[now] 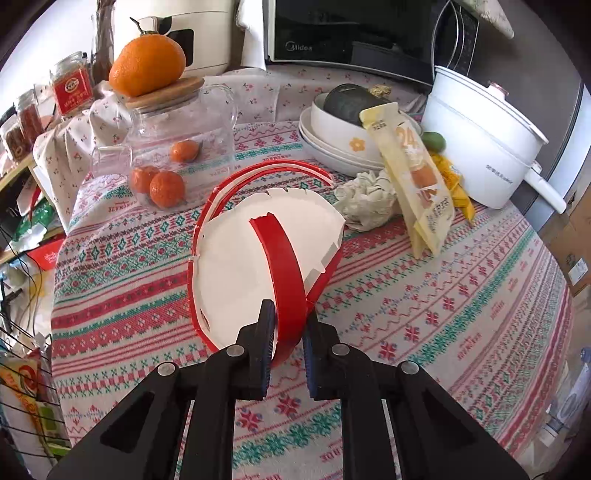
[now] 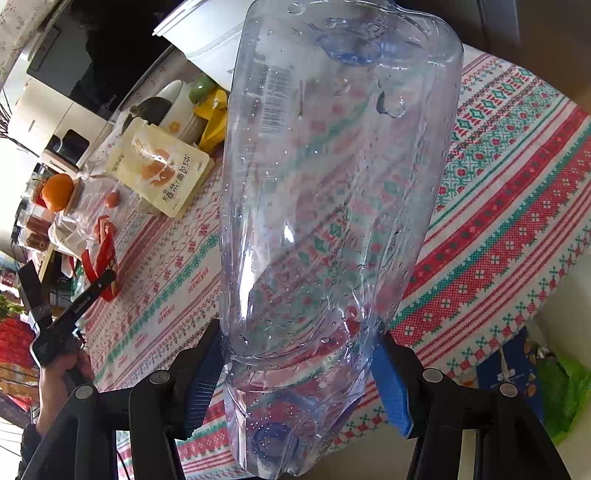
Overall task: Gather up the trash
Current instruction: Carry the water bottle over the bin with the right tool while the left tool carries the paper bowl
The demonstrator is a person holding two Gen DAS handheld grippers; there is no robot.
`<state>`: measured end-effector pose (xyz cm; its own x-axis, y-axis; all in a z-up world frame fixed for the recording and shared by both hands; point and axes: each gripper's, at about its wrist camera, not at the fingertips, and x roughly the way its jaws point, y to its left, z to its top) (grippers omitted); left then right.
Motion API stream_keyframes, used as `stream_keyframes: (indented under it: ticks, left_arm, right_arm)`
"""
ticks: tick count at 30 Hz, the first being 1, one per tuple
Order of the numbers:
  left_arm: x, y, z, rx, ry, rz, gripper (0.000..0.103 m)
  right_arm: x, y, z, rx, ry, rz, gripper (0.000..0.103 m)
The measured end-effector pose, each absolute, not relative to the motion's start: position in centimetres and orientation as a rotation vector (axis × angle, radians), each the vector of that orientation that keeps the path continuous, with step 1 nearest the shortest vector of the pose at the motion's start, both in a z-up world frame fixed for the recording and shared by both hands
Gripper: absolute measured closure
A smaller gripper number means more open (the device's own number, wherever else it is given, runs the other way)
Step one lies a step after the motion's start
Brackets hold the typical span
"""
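My left gripper (image 1: pixel 290 325) is shut on the red rim of a torn red-and-white paper container (image 1: pixel 258 254), held just above the patterned tablecloth (image 1: pixel 461 306). My right gripper (image 2: pixel 295 354) is shut on a large crumpled clear plastic bottle (image 2: pixel 332 184) that fills the right wrist view, held over the table edge. A crumpled tissue (image 1: pixel 365 199) and a yellow snack bag (image 1: pixel 417 177) lie behind the container. The left gripper with the container (image 2: pixel 103 254) also shows at the left of the right wrist view.
A glass jar (image 1: pixel 177 147) with tangerines and a big orange on its lid stands at the back left. Stacked white bowls (image 1: pixel 340 136), a white cooking pot (image 1: pixel 487 136) and a microwave (image 1: pixel 354 33) stand behind. A green bag (image 2: pixel 565 398) lies on the floor below the table.
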<state>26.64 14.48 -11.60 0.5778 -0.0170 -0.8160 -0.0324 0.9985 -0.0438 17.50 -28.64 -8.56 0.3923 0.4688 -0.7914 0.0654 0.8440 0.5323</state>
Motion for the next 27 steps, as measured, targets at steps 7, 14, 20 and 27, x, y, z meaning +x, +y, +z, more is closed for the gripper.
stream_keyframes:
  ticks: [7,14,20,27]
  left_arm:
    - [21.1,12.0,-10.0,-0.096,0.953,-0.045,0.092]
    - [15.4,10.5,-8.4,-0.221,0.907,-0.123,0.094]
    - [11.4,9.3,-7.7,-0.317,0.861,-0.18,0.094]
    - [9.0,6.1,-6.7,-0.363,0.845,-0.292,0.094]
  right_arm:
    - [15.2,-28.9,-7.3,0.546,1.108,0.281,0.038]
    - [13.0,-29.1,-5.9,0.506,1.065,0.297,0.038]
    - [10.8,-30.9,-5.1,0.533,1.026,0.286,0.038]
    - [8.7,-33.4,-4.7,0.545,0.994,0.252,0.038]
